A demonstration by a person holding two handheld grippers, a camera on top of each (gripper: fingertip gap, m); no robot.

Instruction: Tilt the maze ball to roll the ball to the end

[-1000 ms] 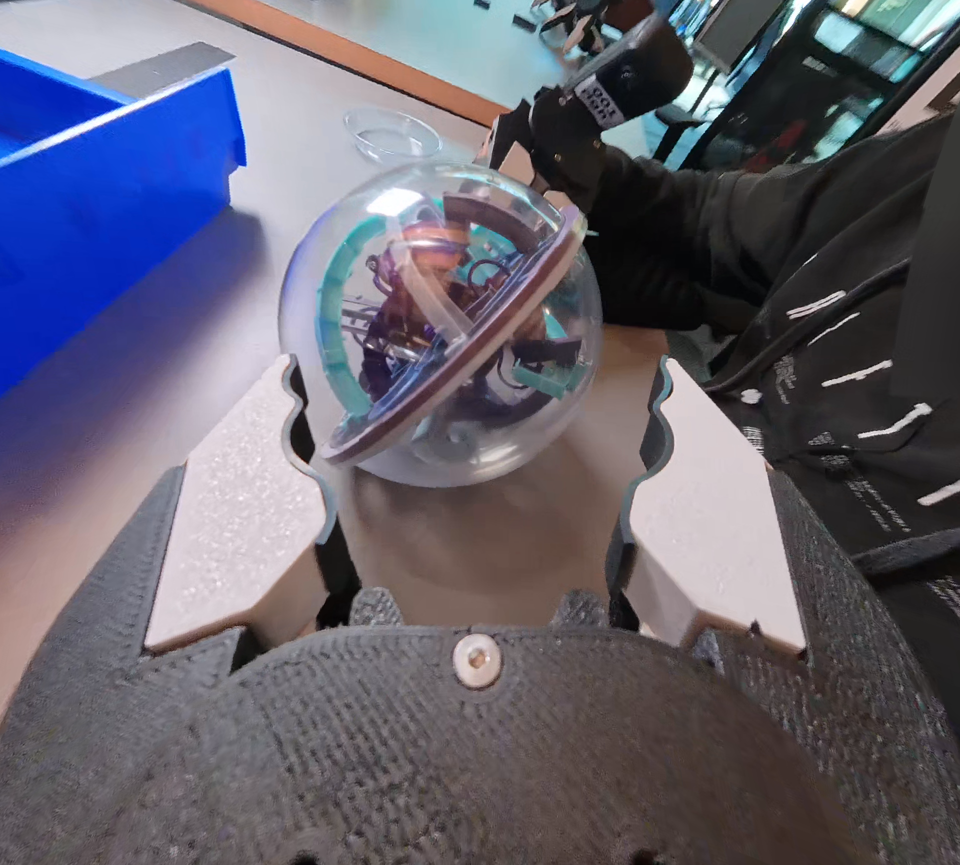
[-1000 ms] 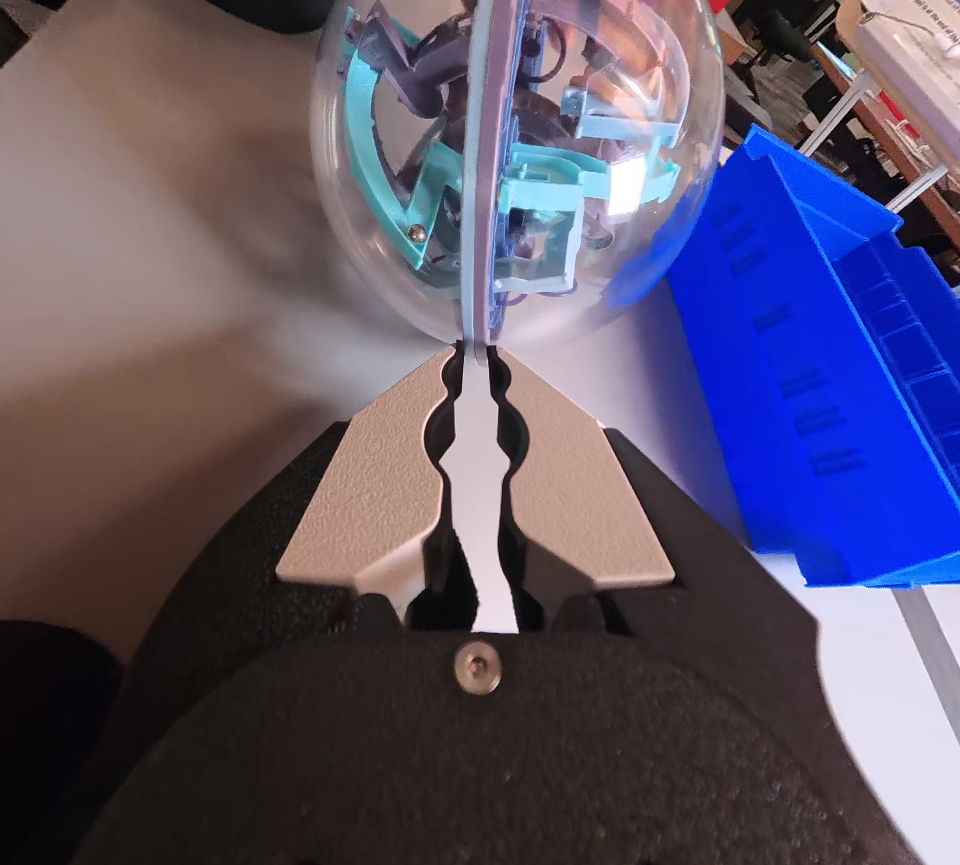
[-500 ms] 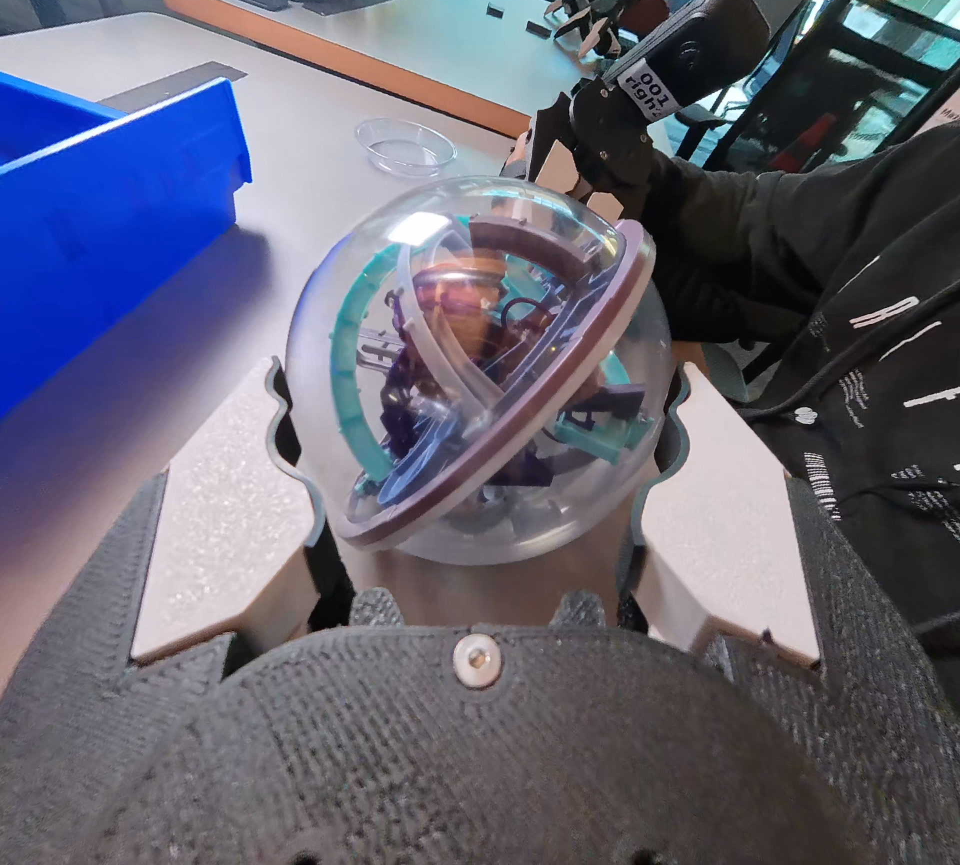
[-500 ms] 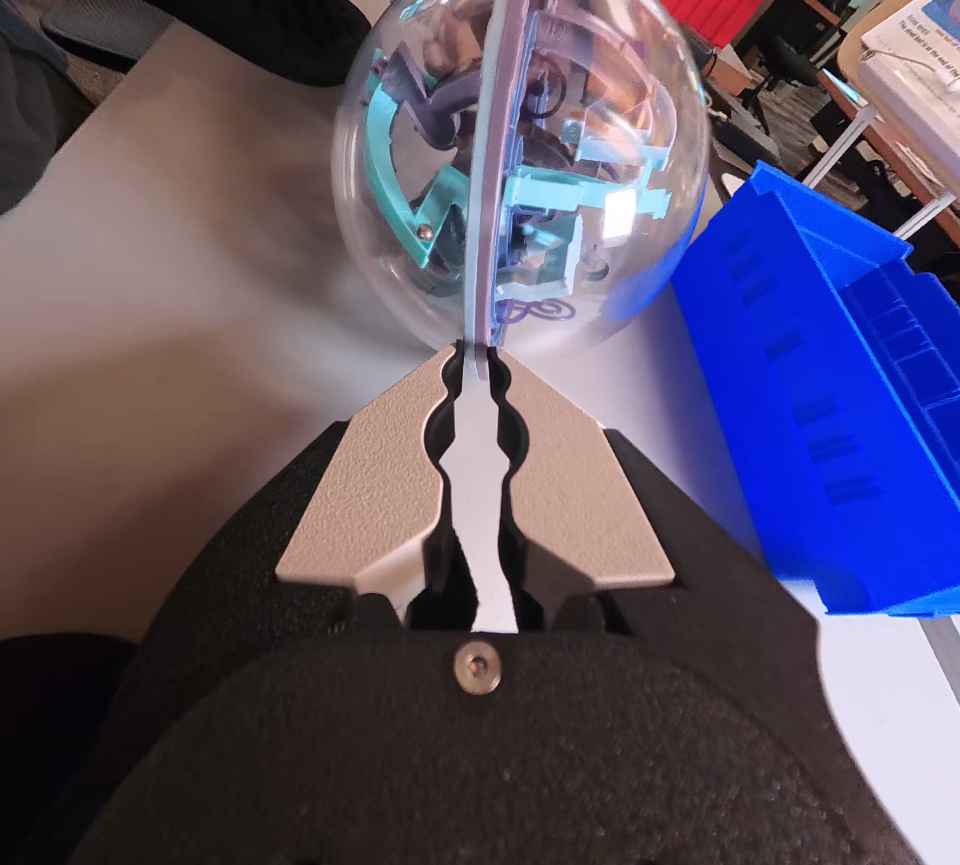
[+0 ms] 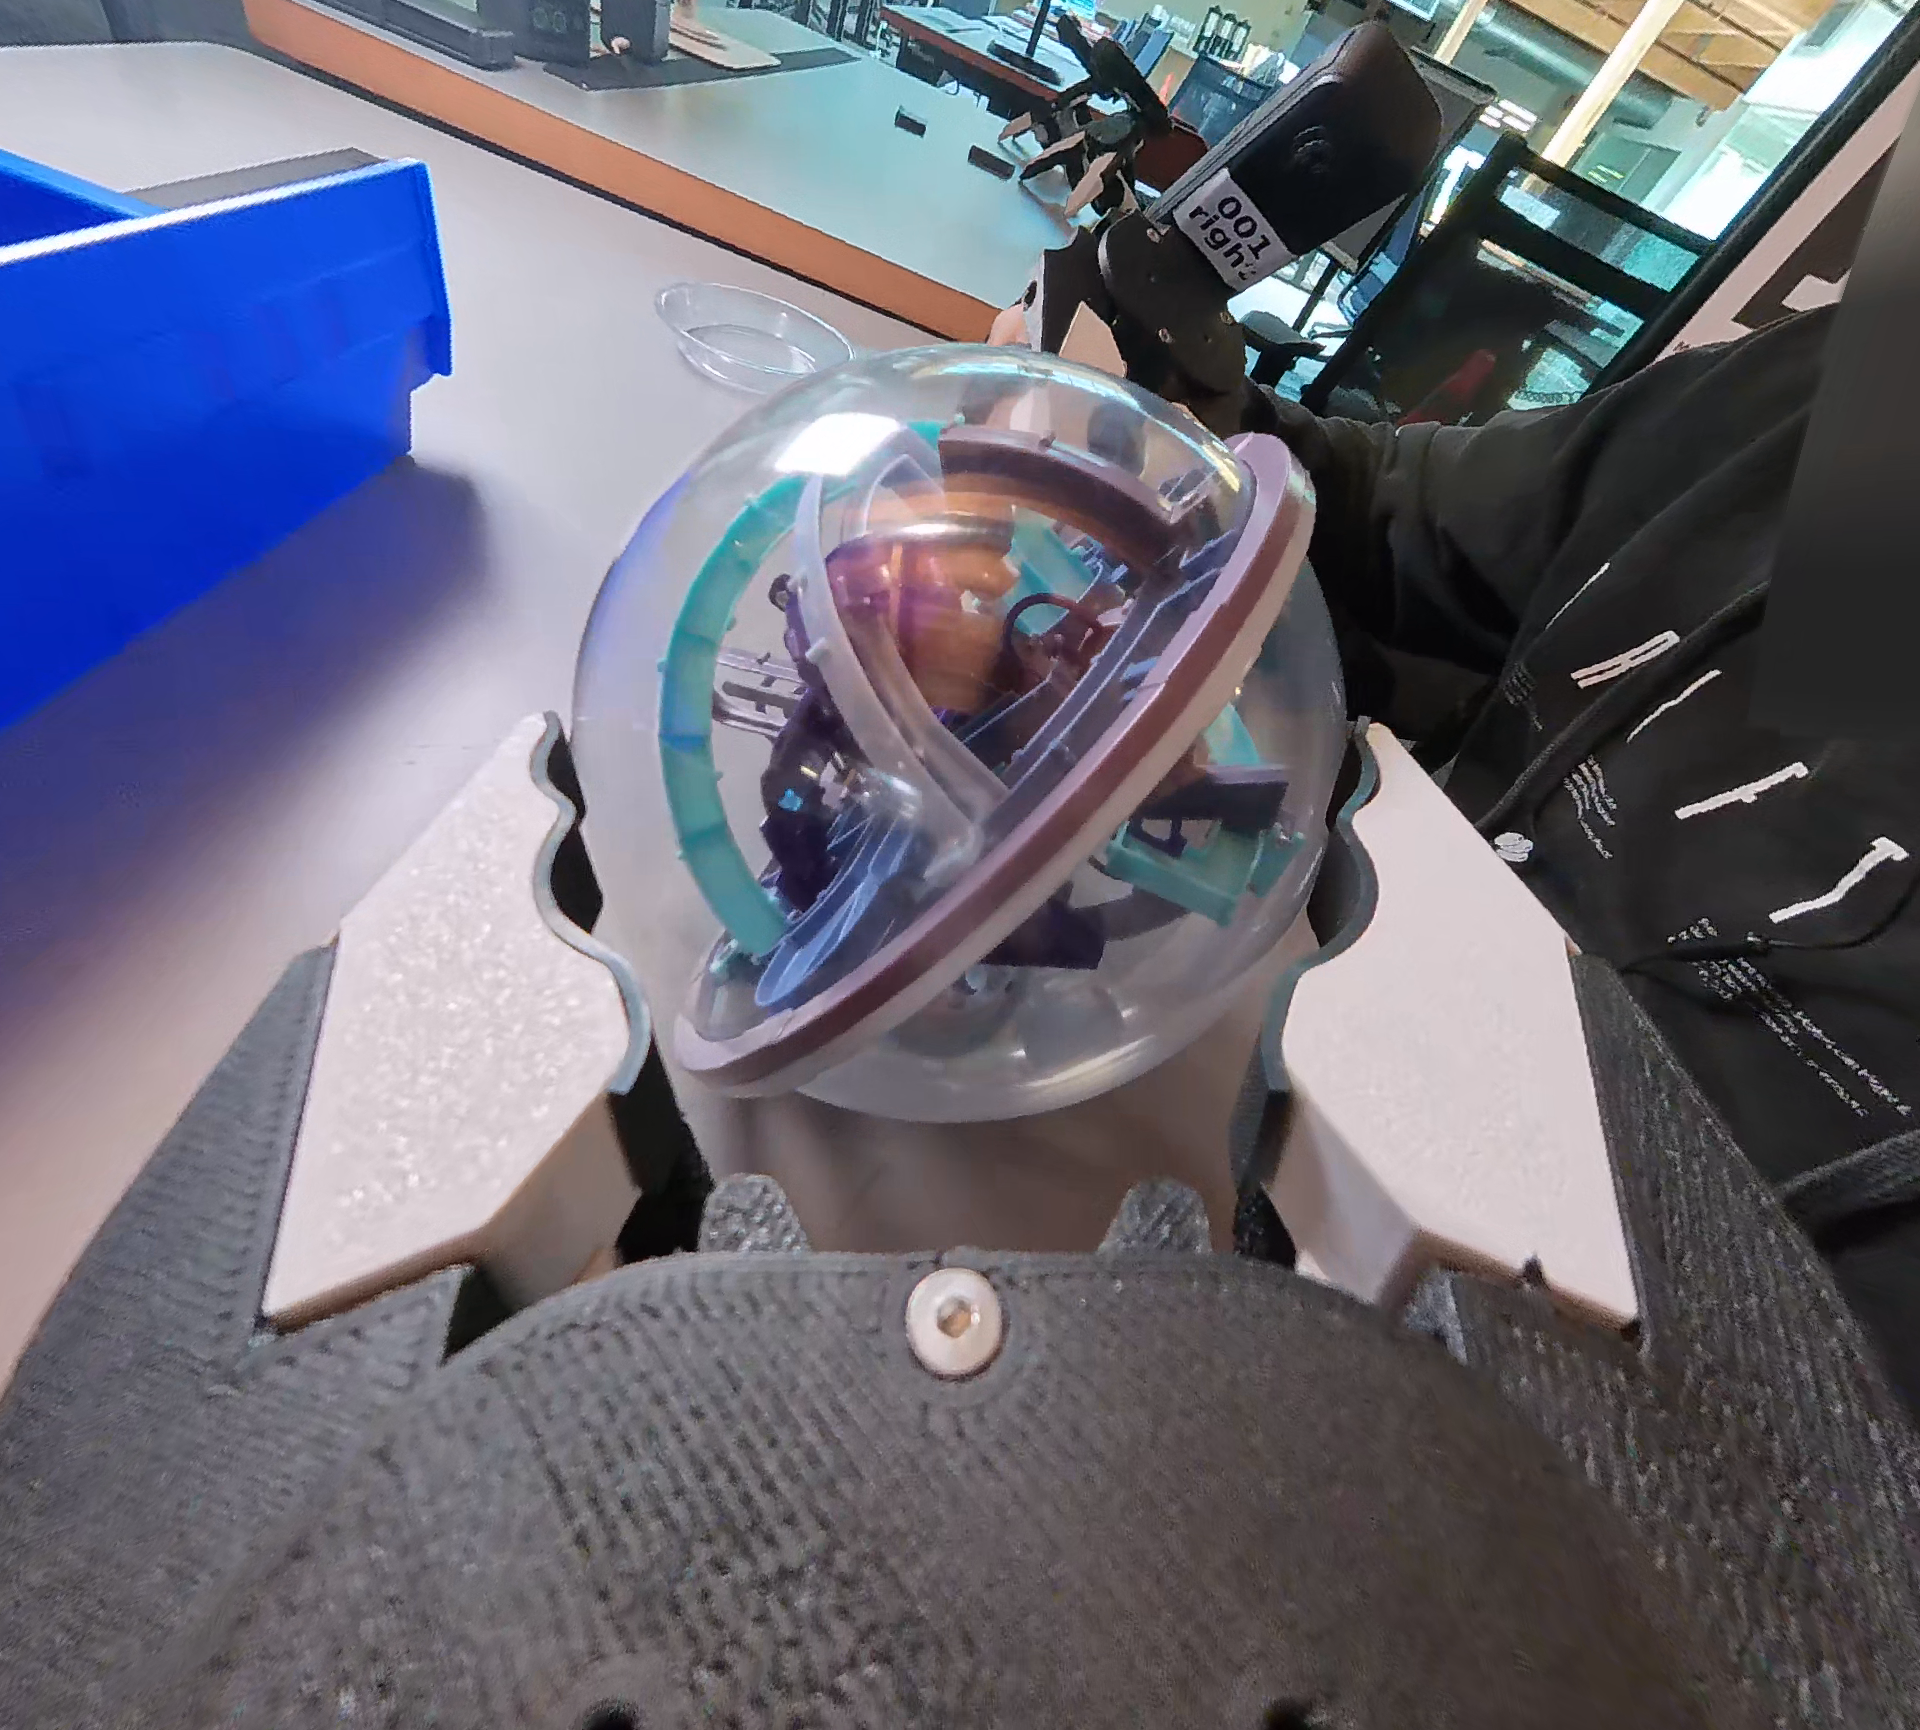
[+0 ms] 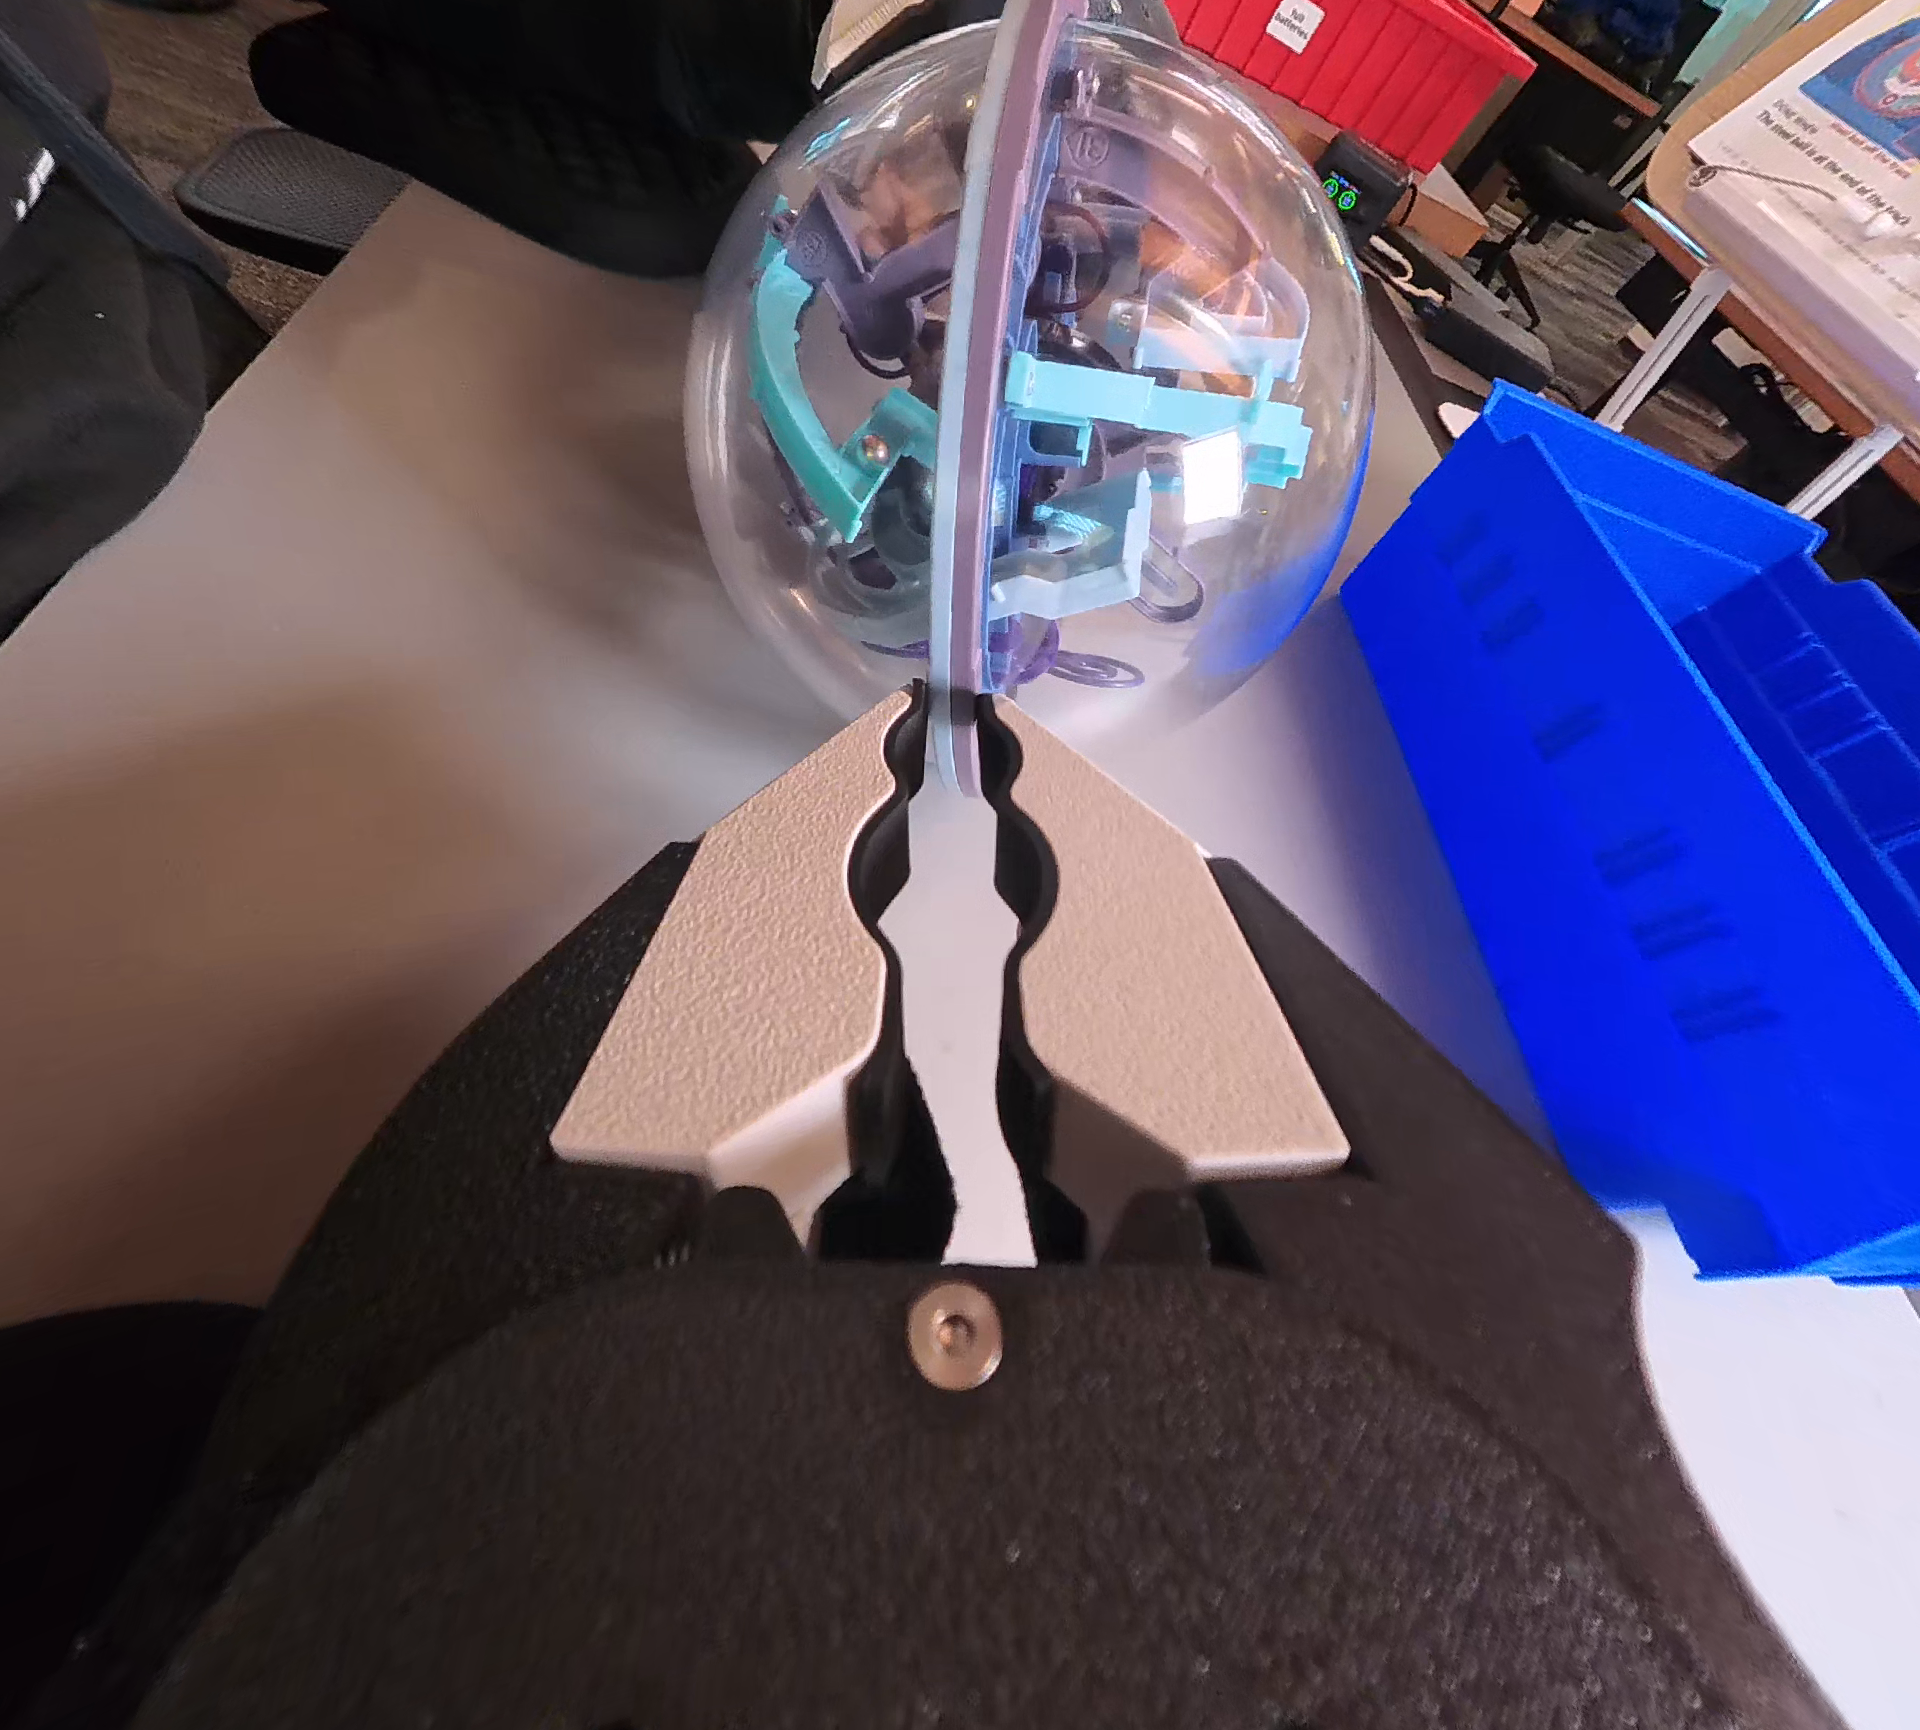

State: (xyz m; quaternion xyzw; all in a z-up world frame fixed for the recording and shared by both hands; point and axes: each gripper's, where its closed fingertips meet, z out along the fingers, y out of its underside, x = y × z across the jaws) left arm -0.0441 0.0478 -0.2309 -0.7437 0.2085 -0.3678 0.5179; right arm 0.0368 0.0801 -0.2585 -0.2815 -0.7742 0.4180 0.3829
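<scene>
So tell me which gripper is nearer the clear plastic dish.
Right. The right gripper sits just beside the clear plastic dish beyond the transparent maze ball; the left gripper stays on the ball's near side.

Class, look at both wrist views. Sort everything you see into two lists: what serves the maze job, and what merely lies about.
Belongs to the job:
maze ball
small steel ball on a teal track inside it
right tool, shut on the maze ball's purple rim
left tool, open around the sphere

Lying about:
blue bin
clear plastic dish
red bin

one maze ball [image 5: 961, 735], one blue bin [image 5: 197, 423], one clear dish [image 5: 750, 333]
</scene>
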